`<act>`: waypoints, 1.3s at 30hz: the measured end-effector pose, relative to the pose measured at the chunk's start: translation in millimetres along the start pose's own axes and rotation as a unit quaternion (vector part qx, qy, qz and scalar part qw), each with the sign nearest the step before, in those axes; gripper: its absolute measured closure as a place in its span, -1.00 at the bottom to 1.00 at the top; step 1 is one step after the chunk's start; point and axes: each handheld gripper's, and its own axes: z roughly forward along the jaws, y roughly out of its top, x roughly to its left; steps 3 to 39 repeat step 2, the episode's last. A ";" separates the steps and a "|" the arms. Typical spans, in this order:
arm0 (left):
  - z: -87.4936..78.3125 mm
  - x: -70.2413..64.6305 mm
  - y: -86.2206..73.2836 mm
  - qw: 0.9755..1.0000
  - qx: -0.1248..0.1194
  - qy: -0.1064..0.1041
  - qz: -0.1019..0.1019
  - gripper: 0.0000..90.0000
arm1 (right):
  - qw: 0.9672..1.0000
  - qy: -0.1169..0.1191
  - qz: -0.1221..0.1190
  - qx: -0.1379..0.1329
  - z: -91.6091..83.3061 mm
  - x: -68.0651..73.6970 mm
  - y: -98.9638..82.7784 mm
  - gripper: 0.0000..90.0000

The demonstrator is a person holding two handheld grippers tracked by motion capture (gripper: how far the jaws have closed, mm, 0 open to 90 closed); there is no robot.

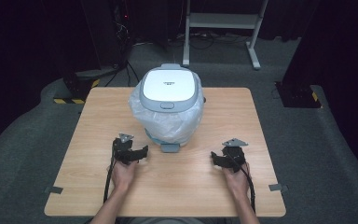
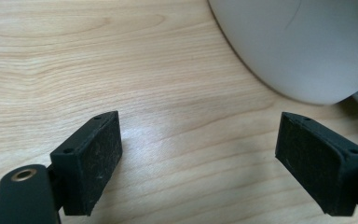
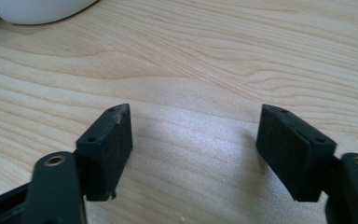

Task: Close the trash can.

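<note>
- The table (image 1: 121, 107) is light wood. A white bin (image 1: 168, 105) with a thin bag over its rim and a grey-edged lid (image 1: 169, 86) stands at the far middle, its pedal (image 1: 169, 148) facing the person.
- Risk, as I judge it: the bin looks light and tall, so a sideways push from either gripper could slide or tip it. The loose bag could catch on a jaw and pull off the rim.
- The left gripper (image 1: 140, 151) rests low near the bin's front left, jaws spread wide and empty. In the left gripper view the bin wall (image 2: 298, 46) sits close ahead.
- The right gripper (image 1: 218, 159) lies farther from the bin at the front right, jaws wide and empty.
- Both hands (image 1: 122, 175) hold the grippers from behind, forearms coming from the near edge.
</note>
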 end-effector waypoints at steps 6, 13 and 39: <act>0.4 -0.8 0.2 1.000 0.001 0.003 0.003 -0.67 | 1.000 -0.002 0.003 0.003 -0.4 0.3 -0.6 -0.55; 0.4 -0.8 0.2 1.000 0.001 0.003 0.003 -0.67 | 1.000 -0.002 0.003 0.003 -0.4 0.3 -0.6 -0.55; 0.4 -0.8 0.2 1.000 0.001 0.003 0.003 -0.67 | 1.000 -0.002 0.003 0.003 -0.4 0.3 -0.6 -0.55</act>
